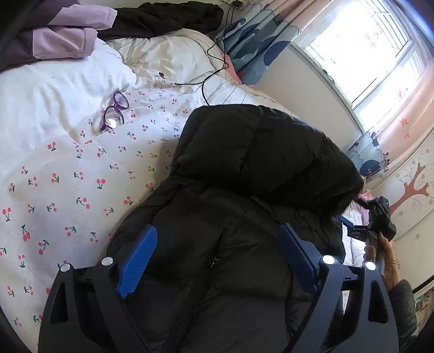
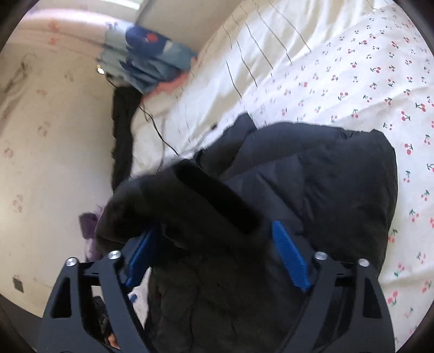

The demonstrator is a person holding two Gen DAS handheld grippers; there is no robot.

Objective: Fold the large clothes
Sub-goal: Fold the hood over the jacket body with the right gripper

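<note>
Black puffer coat on bed, between left claw pads

Bright window glare; blurred right-wrist fisheye view.

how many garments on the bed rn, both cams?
3. Black puffer jacket under both open grippers, near the bed's edge. Lilac-and-purple jacket at the far end. Black garment beside it, by the curtain. More may be hidden off-frame.

Black tool, ribbed blue pads
</note>
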